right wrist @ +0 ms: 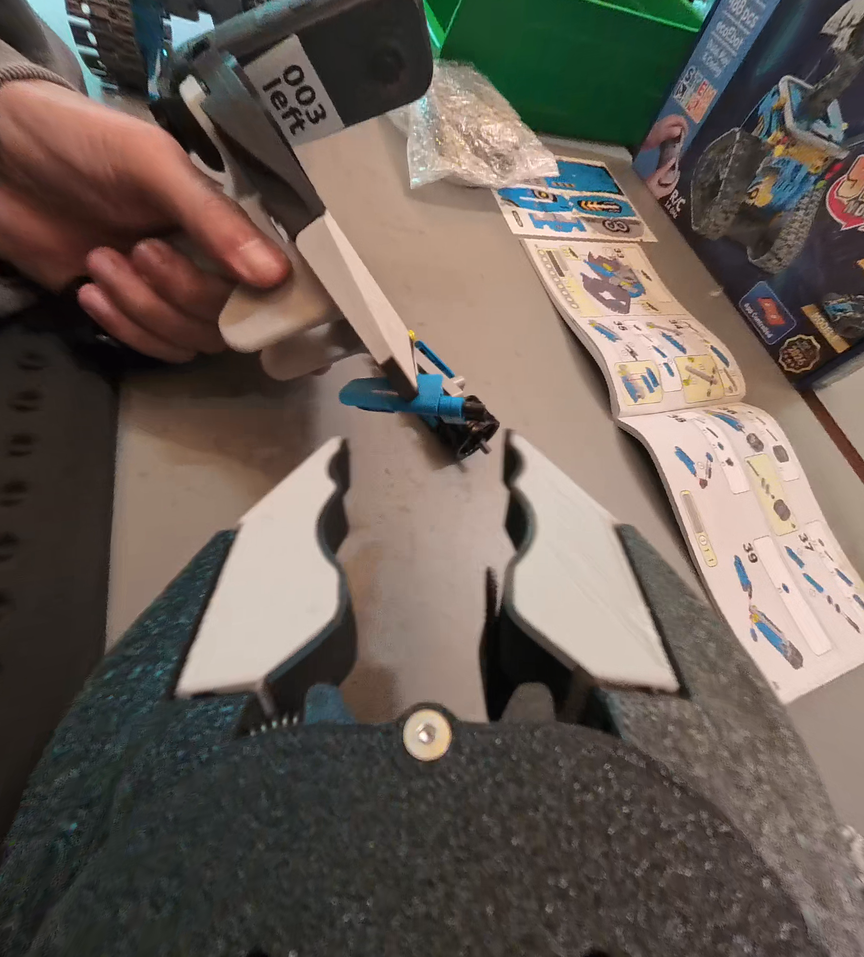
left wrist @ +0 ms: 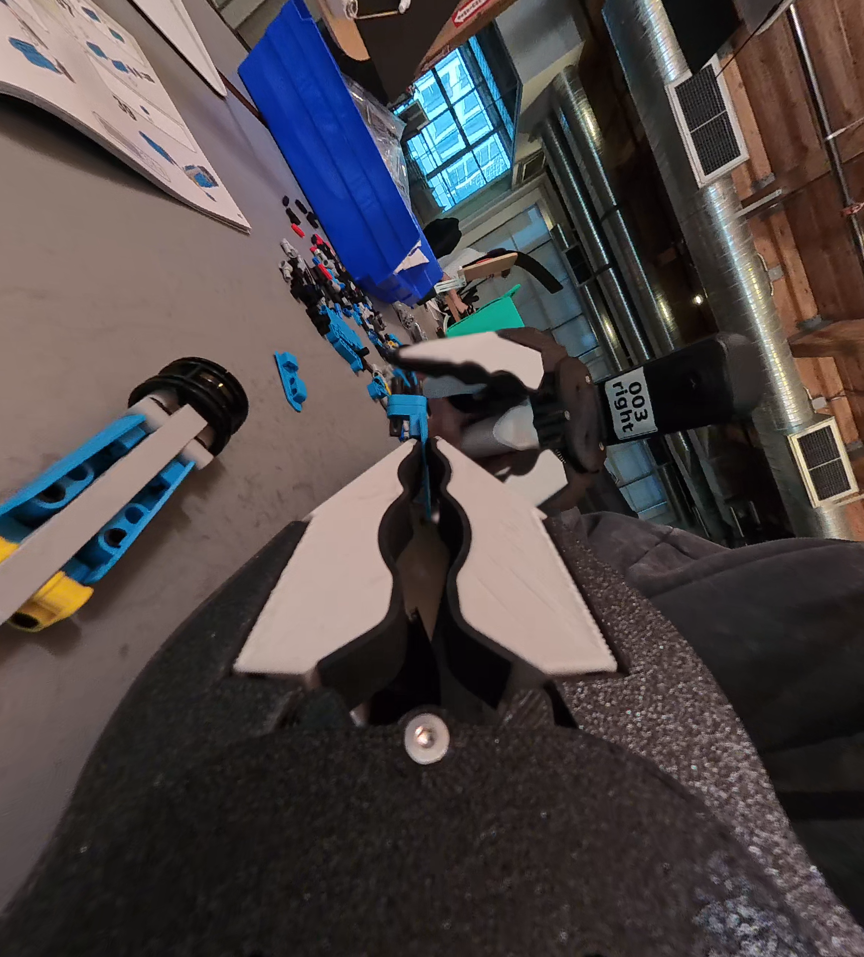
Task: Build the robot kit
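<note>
My left gripper (left wrist: 424, 446) is shut on a small blue brick assembly (left wrist: 408, 409). In the right wrist view a hand holds the left gripper (right wrist: 409, 384), which pinches the blue assembly (right wrist: 432, 400) low over the grey table (right wrist: 419, 290). The assembly has a black part (right wrist: 471, 425) at its end and a thin blue beam with a yellow pin. My right gripper (right wrist: 424, 446) is open and empty, its tips just short of the black part. It also shows in the left wrist view (left wrist: 411, 370), right behind the blue assembly.
A larger blue, grey and yellow build with a black wheel (left wrist: 82, 497) lies to the left. A pile of small parts (left wrist: 336, 305) and a blue bin (left wrist: 336, 150) lie beyond. An open instruction booklet (right wrist: 678, 414), a sticker sheet (right wrist: 569, 212), a plastic bag (right wrist: 471, 129), the kit box (right wrist: 808, 181) and a green bin (right wrist: 564, 62) are on the right. The grippers are tip to tip, or close to it.
</note>
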A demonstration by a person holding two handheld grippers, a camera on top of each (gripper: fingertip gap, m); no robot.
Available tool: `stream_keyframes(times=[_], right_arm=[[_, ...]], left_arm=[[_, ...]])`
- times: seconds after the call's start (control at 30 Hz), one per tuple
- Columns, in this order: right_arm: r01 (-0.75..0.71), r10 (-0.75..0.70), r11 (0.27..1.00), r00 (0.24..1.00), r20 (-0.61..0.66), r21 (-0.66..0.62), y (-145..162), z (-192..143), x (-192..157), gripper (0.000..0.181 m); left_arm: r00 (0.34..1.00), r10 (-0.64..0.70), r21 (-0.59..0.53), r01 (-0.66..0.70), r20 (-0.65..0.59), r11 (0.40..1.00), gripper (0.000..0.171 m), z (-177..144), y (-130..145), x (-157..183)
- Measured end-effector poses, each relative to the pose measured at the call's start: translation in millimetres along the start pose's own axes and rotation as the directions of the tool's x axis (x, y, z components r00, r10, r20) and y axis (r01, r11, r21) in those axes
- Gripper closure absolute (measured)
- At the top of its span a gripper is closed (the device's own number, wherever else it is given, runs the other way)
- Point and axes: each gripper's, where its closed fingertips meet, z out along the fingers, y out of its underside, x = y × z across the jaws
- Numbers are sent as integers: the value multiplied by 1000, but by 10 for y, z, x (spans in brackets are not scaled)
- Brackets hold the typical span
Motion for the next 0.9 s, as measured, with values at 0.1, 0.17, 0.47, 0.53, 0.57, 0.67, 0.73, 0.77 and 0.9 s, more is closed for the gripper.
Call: stream_keyframes(times=[0.1, 0.17, 0.47, 0.53, 0.57, 0.67, 0.73, 0.77, 0.9], right_arm=[[35, -34, 999, 999, -28, 37, -109, 23, -8, 96], [105, -104, 994, 993, -53, 25, -135, 79, -47, 104], [112, -105, 987, 992, -67, 117, -264, 87, -10, 120], [72, -68, 984, 997, -29, 161, -320, 62, -20, 120], [59, -59, 984, 998, -10, 168, -337, 46, -31, 121], [80, -76, 985, 997, -27, 155, -342, 30, -39, 121], [107, -102, 984, 994, -46, 140, -332, 22, -38, 122], [106, -100, 985, 994, -45, 136, -328, 22, -43, 123], [150, -139, 982, 986, -94, 115, -344, 23, -25, 124]], left_arm=[[1000, -14, 12, 14, -13, 1000, 171, 0, -13, 12], [999, -37, 17, 38, -40, 999, 171, 11, -16, 36], [954, -188, 66, 208, -232, 976, 171, 13, -75, 203], [925, -228, 62, 258, -304, 964, 171, 1, -90, 268], [919, -235, 56, 266, -317, 962, 171, 2, -86, 281], [921, -222, 51, 251, -319, 967, 171, -1, -76, 299], [925, -217, 48, 243, -313, 969, 171, 5, -67, 297], [924, -220, 46, 246, -313, 968, 171, 5, -64, 295], [926, -208, 78, 244, -316, 967, 171, -9, -93, 295]])
